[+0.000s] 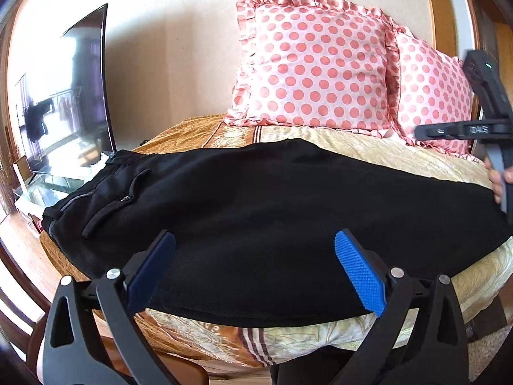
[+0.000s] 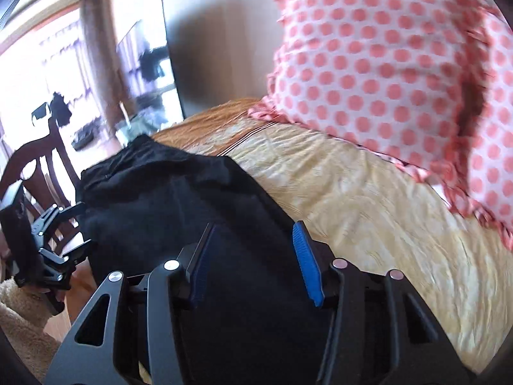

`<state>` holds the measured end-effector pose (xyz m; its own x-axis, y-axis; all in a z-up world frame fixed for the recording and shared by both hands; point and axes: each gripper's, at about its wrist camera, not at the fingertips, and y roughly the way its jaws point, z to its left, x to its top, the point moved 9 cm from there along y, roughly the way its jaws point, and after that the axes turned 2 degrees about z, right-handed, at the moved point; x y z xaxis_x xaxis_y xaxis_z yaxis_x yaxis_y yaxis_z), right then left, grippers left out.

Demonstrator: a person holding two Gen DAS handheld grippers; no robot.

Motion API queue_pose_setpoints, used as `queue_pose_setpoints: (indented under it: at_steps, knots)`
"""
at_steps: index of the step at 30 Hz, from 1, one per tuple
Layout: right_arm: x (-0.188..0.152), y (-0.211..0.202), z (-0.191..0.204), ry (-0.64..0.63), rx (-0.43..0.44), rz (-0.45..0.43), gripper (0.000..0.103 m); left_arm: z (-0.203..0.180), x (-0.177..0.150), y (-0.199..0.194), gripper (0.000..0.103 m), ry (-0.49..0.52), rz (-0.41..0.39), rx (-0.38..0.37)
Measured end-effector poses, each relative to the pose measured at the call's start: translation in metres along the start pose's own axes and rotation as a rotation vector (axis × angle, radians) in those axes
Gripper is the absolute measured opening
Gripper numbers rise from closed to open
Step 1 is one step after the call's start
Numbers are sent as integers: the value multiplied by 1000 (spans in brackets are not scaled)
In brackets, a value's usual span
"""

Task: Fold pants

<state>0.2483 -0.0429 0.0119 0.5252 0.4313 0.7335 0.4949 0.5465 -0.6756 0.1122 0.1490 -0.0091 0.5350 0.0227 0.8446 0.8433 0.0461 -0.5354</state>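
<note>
Black pants [image 1: 272, 199] lie flat across the bed. Their waistband and a zip pocket [image 1: 121, 192] are at the left. My left gripper [image 1: 255, 240] hovers over the pants' near edge with its blue pads [image 1: 359, 269] spread wide and nothing between them. In the blurred right wrist view, my right gripper [image 2: 253, 234] stands open above the pants [image 2: 166, 199] with no cloth pinched. The left gripper [image 2: 81, 227] shows there too, open at the pants' left edge. The right gripper's black housing [image 1: 487, 102] and the hand [image 1: 497, 183] holding it sit at the far right.
Two pink polka-dot pillows [image 1: 317, 64] [image 1: 429, 96] lean on the wall behind the pants. The gold bedcover [image 1: 384, 147] lies bare between them and the pants. A TV [image 1: 73, 96] stands left of the bed, and a dark wooden chair [image 2: 41, 166] stands near its corner.
</note>
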Motion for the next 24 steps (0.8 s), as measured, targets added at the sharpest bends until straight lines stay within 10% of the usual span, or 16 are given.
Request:
queue_pose_setpoints:
  at_steps: [13, 19, 20, 24]
  knots:
    - [-5, 99, -8, -113, -30, 219, 45, -11, -20, 21, 101, 41, 7, -54]
    - [-10, 94, 1, -132, -6, 211, 20, -11, -21, 23, 101, 54, -10, -44]
    - [-8, 101, 0, -123, -8, 214, 1, -11, -21, 23, 101, 54, -10, -42]
    - [4, 103, -10, -118, -77, 185, 1, -12, -21, 23, 101, 58, -11, -36]
